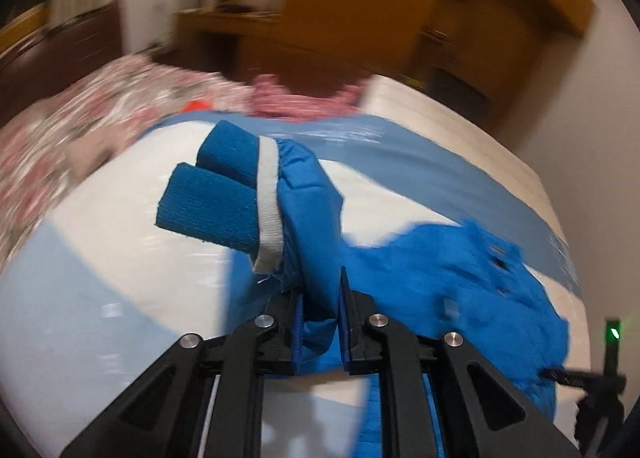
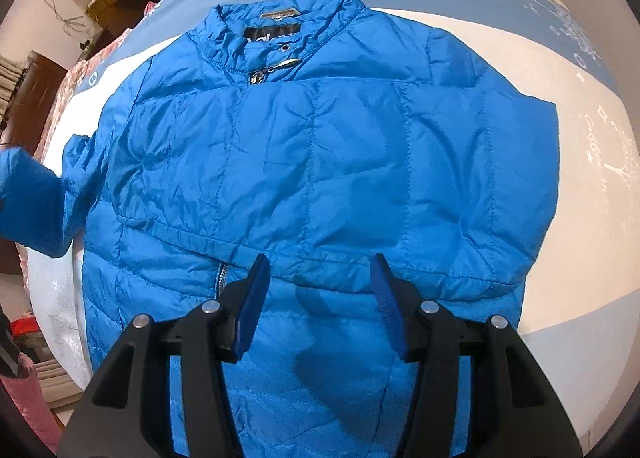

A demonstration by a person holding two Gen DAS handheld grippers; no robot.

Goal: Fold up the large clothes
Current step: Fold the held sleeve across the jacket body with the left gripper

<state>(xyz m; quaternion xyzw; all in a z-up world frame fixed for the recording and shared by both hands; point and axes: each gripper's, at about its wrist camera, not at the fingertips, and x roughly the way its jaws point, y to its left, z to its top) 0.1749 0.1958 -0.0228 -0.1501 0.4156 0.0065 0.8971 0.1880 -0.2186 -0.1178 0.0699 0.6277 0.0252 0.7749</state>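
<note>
A blue puffer jacket [image 2: 320, 178] lies front up on the bed, collar at the far end. Its right sleeve is folded across the chest. My left gripper [image 1: 320, 298] is shut on the jacket's other sleeve [image 1: 308, 202] near the ribbed blue cuff [image 1: 216, 194] with a white band, and holds it lifted above the bed. The lifted sleeve shows at the left edge of the right wrist view [image 2: 28, 202]. My right gripper [image 2: 318, 290] is open and empty, hovering over the jacket's lower front.
The bed has a white and light blue cover [image 2: 580, 162]. A floral pink quilt [image 1: 80, 130] lies at the bed's far side. A wooden desk and cabinet [image 1: 360, 10] stand beyond the bed. The left wrist view is motion blurred.
</note>
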